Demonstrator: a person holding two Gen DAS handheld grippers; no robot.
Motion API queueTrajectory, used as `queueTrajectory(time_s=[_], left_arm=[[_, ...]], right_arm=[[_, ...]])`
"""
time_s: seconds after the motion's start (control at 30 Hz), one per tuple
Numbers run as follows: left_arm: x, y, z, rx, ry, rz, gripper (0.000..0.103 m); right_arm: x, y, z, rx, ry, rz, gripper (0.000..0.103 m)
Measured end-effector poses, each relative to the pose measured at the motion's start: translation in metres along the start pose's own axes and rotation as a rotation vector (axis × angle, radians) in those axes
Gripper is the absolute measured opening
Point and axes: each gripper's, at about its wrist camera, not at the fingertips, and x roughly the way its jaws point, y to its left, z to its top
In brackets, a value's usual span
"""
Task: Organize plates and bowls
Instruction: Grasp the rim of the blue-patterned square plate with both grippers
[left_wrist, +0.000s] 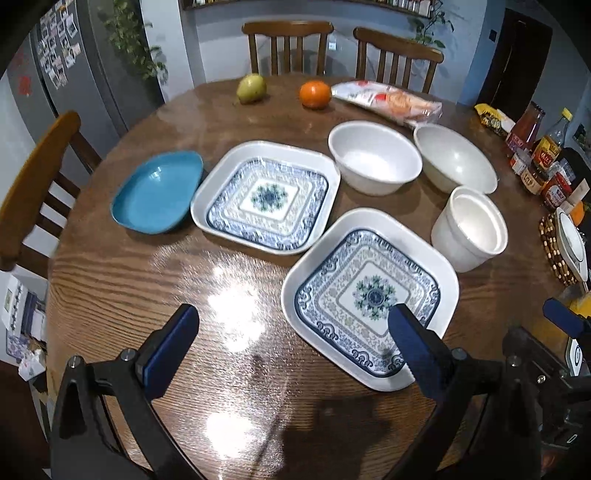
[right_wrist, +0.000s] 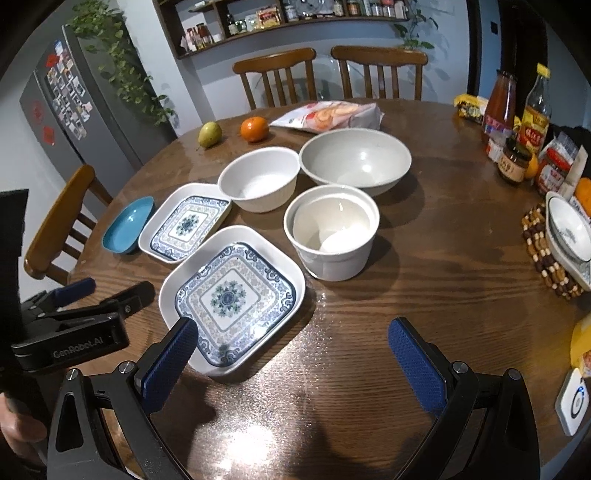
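Both claws spread and empty above the round wooden desk, dishes laid out ahead.

The left claw (left_wrist: 291, 343) hangs at the bottom of its frame with its blue pads wide apart, gripping nothing; its right pad overlaps the near patterned plate (left_wrist: 369, 295) in the picture. The right claw (right_wrist: 295, 350) is likewise spread and empty, its left pad over that plate's near corner. Further up the frame lies the second patterned plate (left_wrist: 266, 197), with the blue dish (left_wrist: 157, 194) just beside it at centre left. At centre right stands the tall white bowl (left_wrist: 469, 229); above it, side by side, sit the round white bowl (left_wrist: 375, 157) and the wide grey bowl (left_wrist: 456, 158). A pear (left_wrist: 251, 88), an orange (left_wrist: 314, 94) and a snack bag (left_wrist: 388, 99) lie along the top.
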Motion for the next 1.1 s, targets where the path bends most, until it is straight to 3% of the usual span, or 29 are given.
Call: queueTrajectory(time_s=[0.07,0.23,0.43,0.73,0.83,0.9,0.97,1.1], left_arm=[[0.008,0.000,-0.001,-0.006,0.019,-0.008,0.100],[0.024,0.002,-0.005,-0.040,0.070,-0.052,0.084],[0.039,-0.004,-0.010,-0.051,0.116,-0.096,0.068],[0.058,-0.006,-0.008,-0.073,0.138,-0.088,0.039],[0.058,-0.003,-0.006,-0.082,0.123,-0.087,0.022],[0.059,-0.002,-0.006,-0.081,0.114,-0.085,0.018],[0.059,0.000,-0.005,-0.071,0.104,-0.077,0.017],[0.060,0.004,-0.005,-0.074,0.100,-0.076,0.013]], right_arm=[[0.006,-0.002,-0.001,0.009,0.016,0.004,0.103],[0.023,-0.009,0.000,0.035,0.037,0.003,0.102],[0.045,-0.020,0.002,0.057,0.076,0.001,0.086],[0.075,-0.024,0.009,0.065,0.121,0.045,0.054],[0.083,-0.022,0.009,0.061,0.143,0.057,0.039],[0.088,-0.021,0.008,0.057,0.161,0.075,0.021],[0.090,-0.017,0.009,0.029,0.158,0.060,0.016],[0.089,-0.019,0.008,0.028,0.167,0.073,0.015]])
